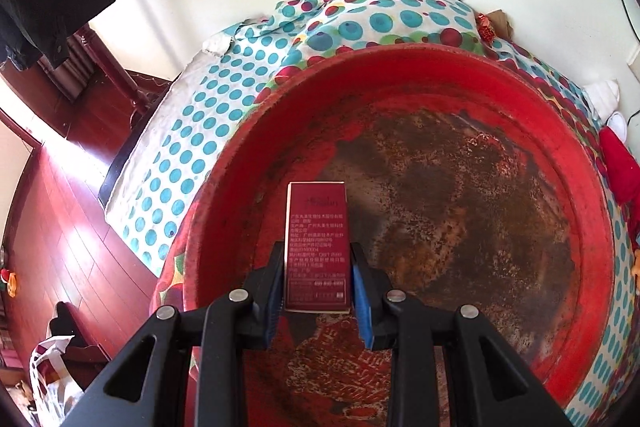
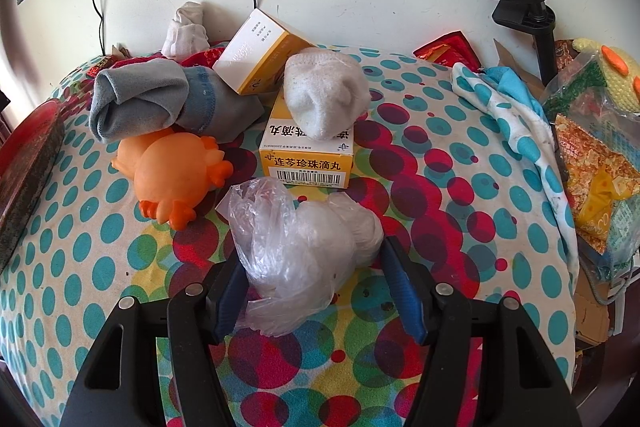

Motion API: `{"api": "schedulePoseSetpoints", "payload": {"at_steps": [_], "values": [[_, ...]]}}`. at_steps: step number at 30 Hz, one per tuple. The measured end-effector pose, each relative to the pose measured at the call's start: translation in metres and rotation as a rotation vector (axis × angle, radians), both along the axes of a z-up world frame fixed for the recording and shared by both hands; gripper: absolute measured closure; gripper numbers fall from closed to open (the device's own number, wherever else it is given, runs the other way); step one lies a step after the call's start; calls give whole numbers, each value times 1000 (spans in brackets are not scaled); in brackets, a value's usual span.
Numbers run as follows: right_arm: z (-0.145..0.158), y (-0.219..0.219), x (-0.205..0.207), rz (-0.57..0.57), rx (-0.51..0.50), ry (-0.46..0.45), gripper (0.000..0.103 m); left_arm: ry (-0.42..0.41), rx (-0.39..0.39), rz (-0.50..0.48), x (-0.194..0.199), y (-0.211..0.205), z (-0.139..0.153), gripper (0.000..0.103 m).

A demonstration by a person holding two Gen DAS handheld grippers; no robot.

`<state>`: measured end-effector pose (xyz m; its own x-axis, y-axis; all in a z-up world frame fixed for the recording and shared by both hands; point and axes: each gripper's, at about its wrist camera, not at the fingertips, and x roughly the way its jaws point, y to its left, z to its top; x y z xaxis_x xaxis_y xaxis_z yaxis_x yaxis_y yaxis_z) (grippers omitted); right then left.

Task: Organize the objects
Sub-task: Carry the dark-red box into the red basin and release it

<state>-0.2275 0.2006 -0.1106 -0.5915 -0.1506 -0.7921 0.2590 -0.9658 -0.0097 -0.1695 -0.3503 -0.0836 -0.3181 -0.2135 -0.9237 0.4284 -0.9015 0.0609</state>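
Your left gripper (image 1: 318,291) clamps the red box (image 1: 317,247), long axis forward, probably just above the red basin (image 1: 240,163); right gripper (image 2: 320,291) gapes around the plastic bag (image 2: 296,259).

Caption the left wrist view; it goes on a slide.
Left gripper holds a dark red box over the worn red tray.

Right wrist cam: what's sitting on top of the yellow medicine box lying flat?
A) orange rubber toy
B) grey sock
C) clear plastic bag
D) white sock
D: the white sock lies across the top of the yellow medicine box, while the orange toy, clear plastic bag and grey sock rest beside it on the cloth.
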Motion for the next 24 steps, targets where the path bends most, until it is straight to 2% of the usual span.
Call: {"api": "schedulePoseSetpoints", "payload": {"at_steps": [8,12,16,22,24], "values": [[0,2,-1,7,5,3,41,14,52,30,8,-5,6,67],[0,4,-2,11,22,11,41,44,30,43,16,1,14,66],[0,6,-2,10,31,16,41,95,-27,40,27,19,24,65],[2,7,3,2,69,35,42,112,-16,-13,37,52,22,64],[4,10,5,-12,83,49,47,123,-39,-22,41,60,23,64]]}}
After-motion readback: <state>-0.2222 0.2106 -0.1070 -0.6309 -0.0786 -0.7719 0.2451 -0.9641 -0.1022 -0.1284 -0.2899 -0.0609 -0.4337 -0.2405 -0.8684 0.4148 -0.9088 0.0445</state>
